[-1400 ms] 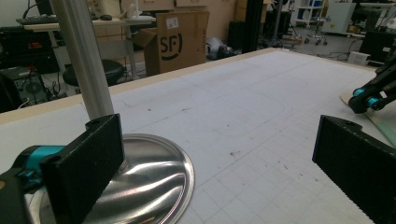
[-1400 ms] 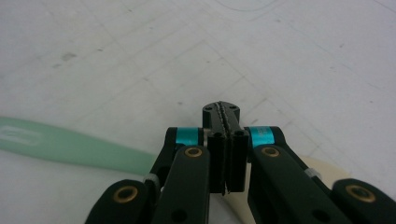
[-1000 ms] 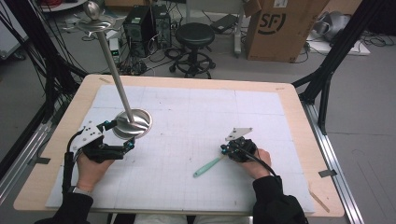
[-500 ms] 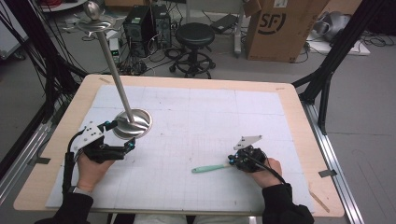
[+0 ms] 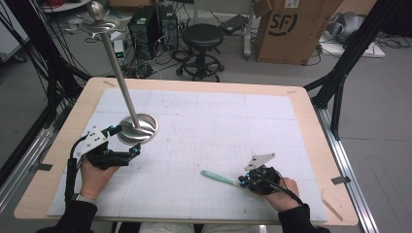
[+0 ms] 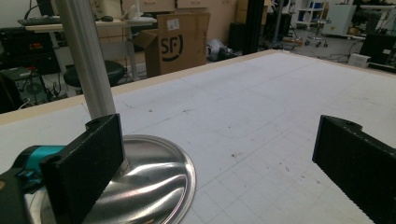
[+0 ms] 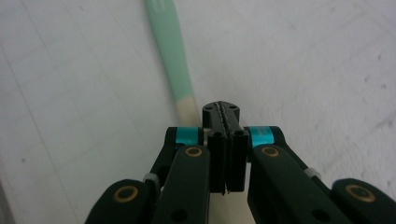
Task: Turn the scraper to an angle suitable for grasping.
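Lying flat on the white mat (image 5: 204, 126), the green stick (image 5: 218, 178) runs left-right, near end at the right gripper (image 5: 241, 181), whose jaws are pressed tight together beside it. Well left, the left gripper (image 5: 127, 141) gapes wide at the steel stand (image 5: 138, 128), nothing between.

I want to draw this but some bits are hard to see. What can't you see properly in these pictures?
- Green stick: blurred in the right gripper view; its near end is hidden behind the shut fingers, so a grip cannot be told.
- Metal stand: its top is cut off by the left gripper view's upper edge.
- Stand's base: partly hidden by the left gripper's finger.
- Box: cut off by the high view's top edge.
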Demonstrator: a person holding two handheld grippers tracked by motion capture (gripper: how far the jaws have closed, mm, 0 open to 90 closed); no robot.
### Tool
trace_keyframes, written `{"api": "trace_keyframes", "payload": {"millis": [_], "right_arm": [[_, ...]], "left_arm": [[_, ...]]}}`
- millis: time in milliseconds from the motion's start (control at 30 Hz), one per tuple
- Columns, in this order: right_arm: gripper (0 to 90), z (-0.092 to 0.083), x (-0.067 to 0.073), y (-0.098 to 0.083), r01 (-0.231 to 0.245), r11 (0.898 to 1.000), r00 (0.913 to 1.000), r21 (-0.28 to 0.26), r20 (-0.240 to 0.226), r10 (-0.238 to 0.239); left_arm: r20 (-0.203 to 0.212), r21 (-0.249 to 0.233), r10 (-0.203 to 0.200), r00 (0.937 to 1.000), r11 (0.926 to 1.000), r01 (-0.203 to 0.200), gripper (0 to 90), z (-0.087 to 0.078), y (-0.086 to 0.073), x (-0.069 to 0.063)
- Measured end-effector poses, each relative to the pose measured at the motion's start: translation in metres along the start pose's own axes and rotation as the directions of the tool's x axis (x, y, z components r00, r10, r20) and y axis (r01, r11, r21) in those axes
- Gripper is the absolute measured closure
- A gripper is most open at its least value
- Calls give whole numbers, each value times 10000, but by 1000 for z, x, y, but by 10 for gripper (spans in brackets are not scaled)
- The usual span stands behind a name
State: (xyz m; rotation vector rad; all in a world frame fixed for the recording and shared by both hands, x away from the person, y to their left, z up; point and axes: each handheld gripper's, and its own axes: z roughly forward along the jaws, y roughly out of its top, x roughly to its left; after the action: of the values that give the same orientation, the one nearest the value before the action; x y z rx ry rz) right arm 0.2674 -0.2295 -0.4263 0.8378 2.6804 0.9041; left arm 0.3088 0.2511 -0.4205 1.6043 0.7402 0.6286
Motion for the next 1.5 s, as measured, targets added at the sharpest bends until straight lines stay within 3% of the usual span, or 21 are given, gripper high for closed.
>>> {"api": "trace_keyframes", "payload": {"millis": [33,67,100,233,500,667,967,1333,1500], "right_arm": [[898,0,1,3,-4,9991,9998,-423,-217,-5],[898,0,1,3,-4,9991,9998,-423,-217,-5],[898,2,4,10,178,9943,9976,-1047,-646,-247],[898,9,13,22,519,9902,9915,-1296,-1115,-665],[898,37,32,39,1490,9874,9782,-523,-1380,-1550],[898,45,34,48,1610,9861,9812,-406,-1014,-1644],[897,51,20,55,415,9984,9978,-372,-502,-433],[898,55,-3,54,-702,9946,9975,-763,33,707],[899,56,-8,54,-718,9936,9972,-874,131,732]], "left_arm": [[-25,-3,5,10000,10000,-5,27,1,0,0],[-25,-3,5,10000,10000,-5,27,1,0,0],[-28,-20,15,10000,10000,-15,27,1,0,0],[-24,-1,17,10000,10000,-17,27,0,0,0],[-9,13,-7,10000,10000,7,27,1,0,0],[-2,29,36,10000,10000,-36,27,1,0,-1],[-52,-37,85,10000,10000,-85,27,0,0,-1],[-29,10,62,10000,10000,-62,27,0,0,-1],[-23,11,52,10000,10000,-52,27,0,0,-1]]}}
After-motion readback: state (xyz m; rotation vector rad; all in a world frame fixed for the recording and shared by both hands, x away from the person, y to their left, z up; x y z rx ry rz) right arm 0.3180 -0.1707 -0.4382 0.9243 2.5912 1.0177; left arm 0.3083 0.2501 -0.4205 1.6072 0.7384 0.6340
